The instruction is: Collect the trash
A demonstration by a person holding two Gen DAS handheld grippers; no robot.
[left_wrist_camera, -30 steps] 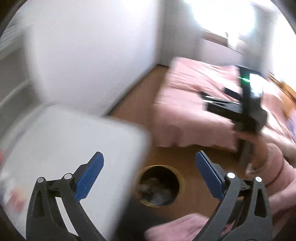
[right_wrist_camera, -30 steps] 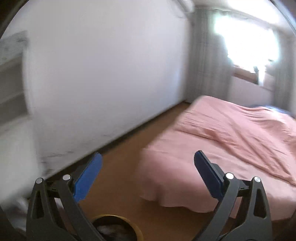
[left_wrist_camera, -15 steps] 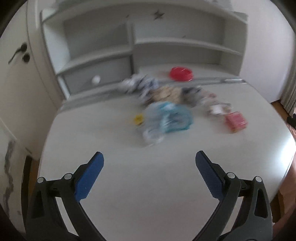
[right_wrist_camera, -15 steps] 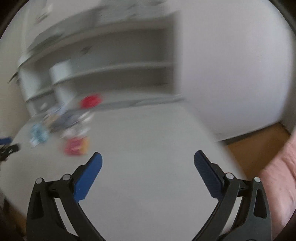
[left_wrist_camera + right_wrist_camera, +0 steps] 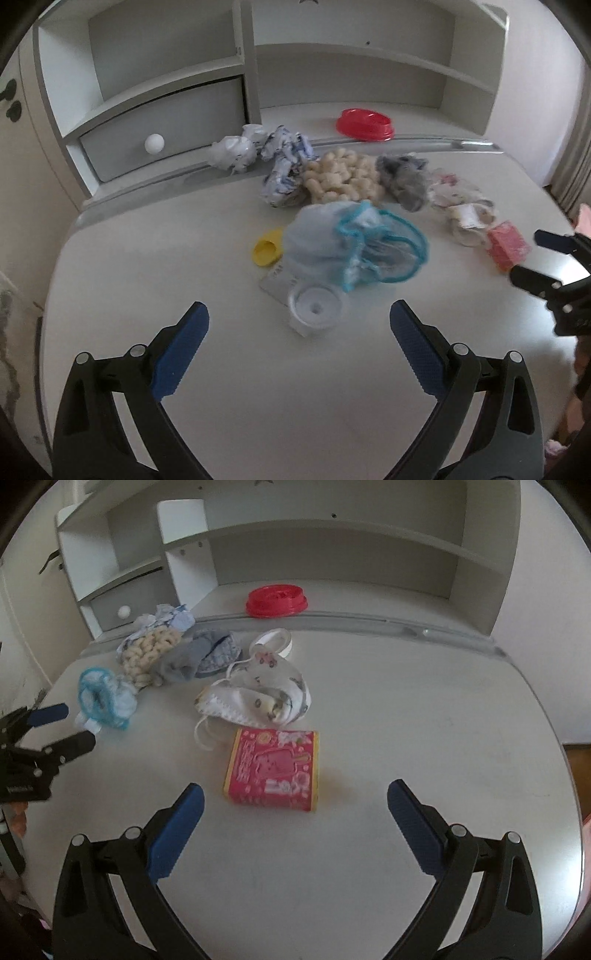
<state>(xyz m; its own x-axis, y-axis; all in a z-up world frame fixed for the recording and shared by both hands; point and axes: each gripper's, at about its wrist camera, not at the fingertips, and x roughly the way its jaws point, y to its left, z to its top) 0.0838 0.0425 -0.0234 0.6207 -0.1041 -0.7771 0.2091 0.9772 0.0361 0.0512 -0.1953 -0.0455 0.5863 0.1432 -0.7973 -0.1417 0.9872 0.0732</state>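
Trash lies scattered on a white desk (image 5: 295, 387). In the left wrist view a clear plastic cup (image 5: 314, 307) lies just ahead of my open left gripper (image 5: 297, 325), under a blue-trimmed plastic bag (image 5: 354, 243), with a yellow cap (image 5: 266, 248) to its left. Behind are crumpled wrappers (image 5: 236, 149), a bag of puffed snacks (image 5: 341, 180) and a grey cloth (image 5: 404, 179). In the right wrist view a red carton (image 5: 273, 770) rests flat just ahead of my open right gripper (image 5: 295, 801), with a white face mask (image 5: 255, 698) behind it. Both grippers hold nothing.
A white shelf unit (image 5: 332, 66) with a knobbed drawer (image 5: 162, 133) stands at the desk's back. A red lid (image 5: 276, 599) sits on its lower ledge. The desk's rounded edge (image 5: 554, 738) drops to wooden floor at the right.
Both grippers have swung from the bed and floor bin round to the desk, then moved closer to the trash. Both stayed open.
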